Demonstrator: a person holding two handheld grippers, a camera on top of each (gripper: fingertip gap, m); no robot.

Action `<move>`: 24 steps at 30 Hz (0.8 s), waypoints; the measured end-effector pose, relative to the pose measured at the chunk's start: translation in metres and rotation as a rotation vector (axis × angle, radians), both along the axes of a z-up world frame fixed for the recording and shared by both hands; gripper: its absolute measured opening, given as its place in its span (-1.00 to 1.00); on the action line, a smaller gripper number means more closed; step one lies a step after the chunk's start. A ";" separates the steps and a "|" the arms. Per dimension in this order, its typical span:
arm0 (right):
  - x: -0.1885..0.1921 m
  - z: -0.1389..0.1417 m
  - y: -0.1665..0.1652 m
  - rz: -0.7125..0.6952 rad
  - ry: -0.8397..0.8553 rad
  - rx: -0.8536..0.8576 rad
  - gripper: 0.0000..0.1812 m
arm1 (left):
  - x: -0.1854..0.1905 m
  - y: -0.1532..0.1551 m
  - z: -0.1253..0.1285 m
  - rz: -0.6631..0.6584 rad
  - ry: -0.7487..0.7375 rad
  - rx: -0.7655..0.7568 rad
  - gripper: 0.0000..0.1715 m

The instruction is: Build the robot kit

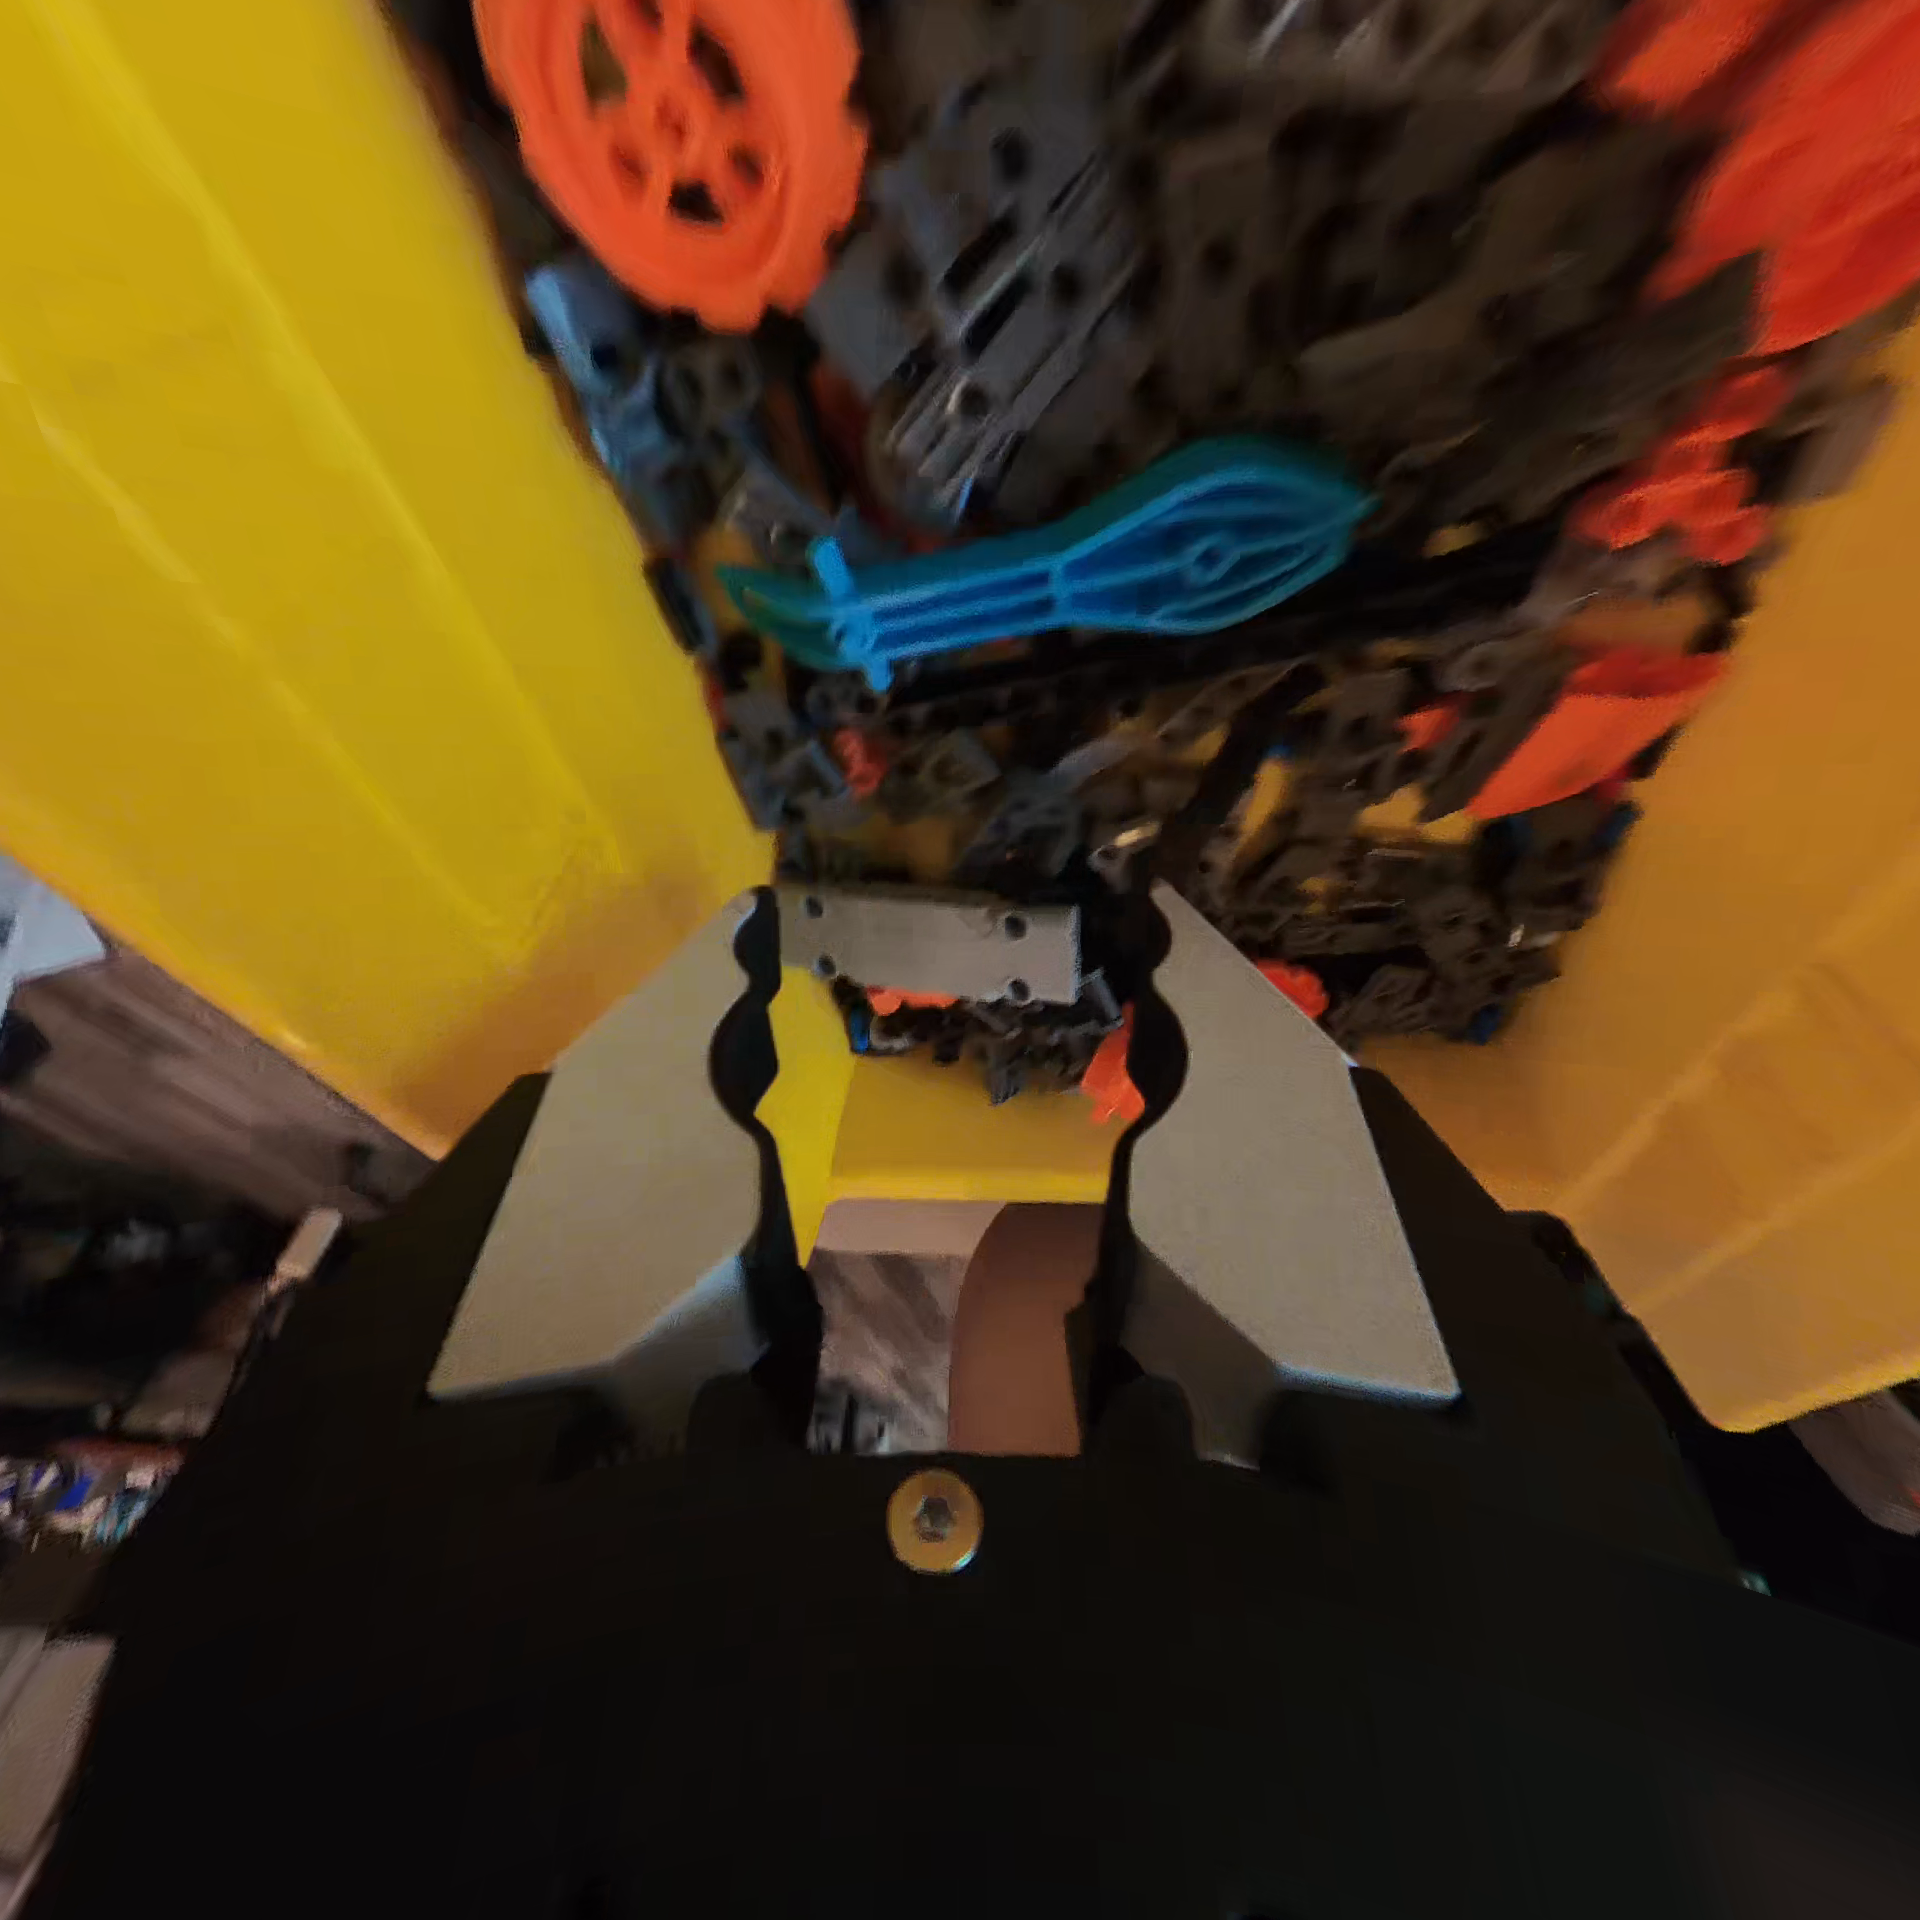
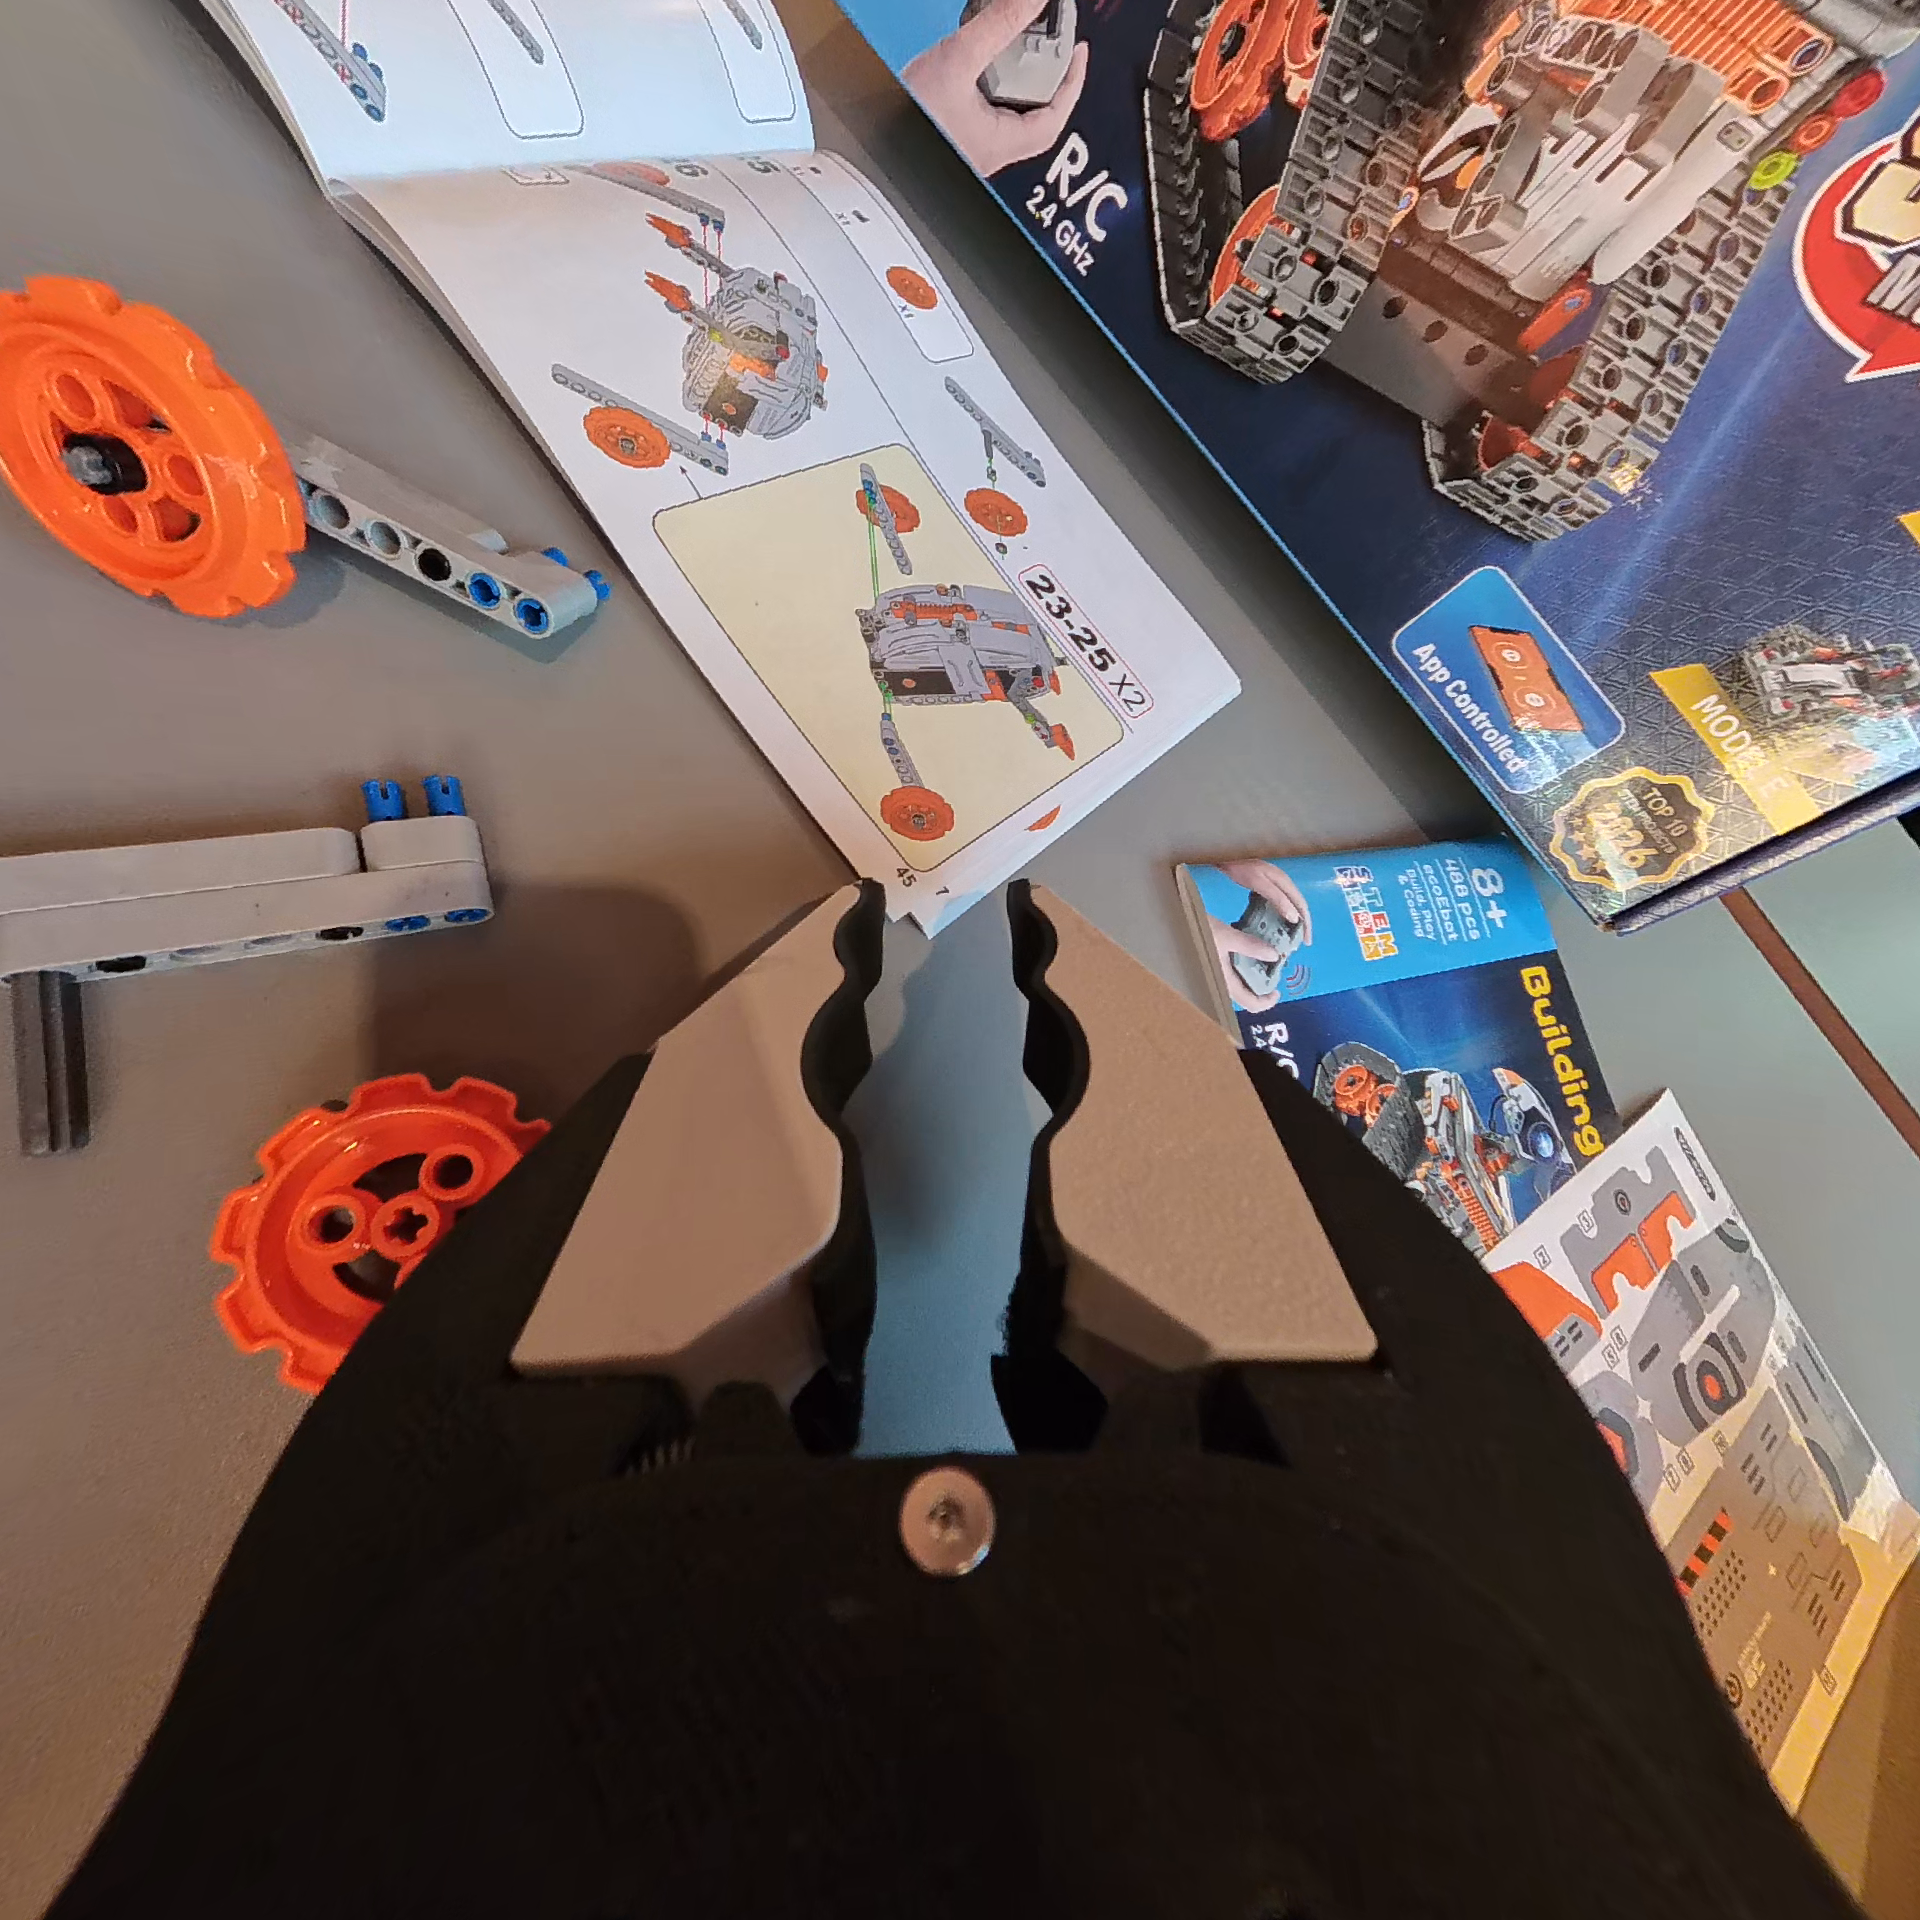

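Note:
In the left wrist view my left gripper point(image 1: 956, 916) is over a yellow bin point(image 1: 260, 520) full of loose building parts. A short grey beam point(image 1: 930, 951) with holes sits across its fingertips and stays sharp while the bin is blurred, so it looks gripped. In the right wrist view my right gripper point(image 2: 943, 896) is slightly open and empty above the grey table, its tips at the corner of an open instruction manual point(image 2: 831, 499).
The bin holds an orange wheel point(image 1: 675, 156), a blue pry tool point(image 1: 1091, 571) and several grey, black and orange pieces. On the table lie an orange wheel on a grey beam point(image 2: 135, 447), a grey beam assembly point(image 2: 239, 894), an orange gear point(image 2: 364, 1216), the kit box point(image 2: 1507, 364), a booklet point(image 2: 1392, 997) and a sticker sheet point(image 2: 1714, 1403). My right fingertips sit around 55 cm from my left ones.

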State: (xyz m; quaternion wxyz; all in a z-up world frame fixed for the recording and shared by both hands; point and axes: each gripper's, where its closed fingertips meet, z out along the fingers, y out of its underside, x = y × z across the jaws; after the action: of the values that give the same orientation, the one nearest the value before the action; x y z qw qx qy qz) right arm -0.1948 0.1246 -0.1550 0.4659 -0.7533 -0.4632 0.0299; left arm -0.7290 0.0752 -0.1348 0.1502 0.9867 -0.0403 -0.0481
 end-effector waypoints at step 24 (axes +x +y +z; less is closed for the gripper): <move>0.000 0.000 0.000 0.001 0.000 -0.001 -0.75 | 0.006 -0.028 -0.022 -0.223 0.056 -0.249 -0.25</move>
State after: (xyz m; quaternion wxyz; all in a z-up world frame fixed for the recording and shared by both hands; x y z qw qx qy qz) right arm -0.1952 0.1244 -0.1553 0.4652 -0.7533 -0.4638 0.0304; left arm -0.7232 0.0476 -0.1572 0.2660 0.9481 -0.1510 -0.0865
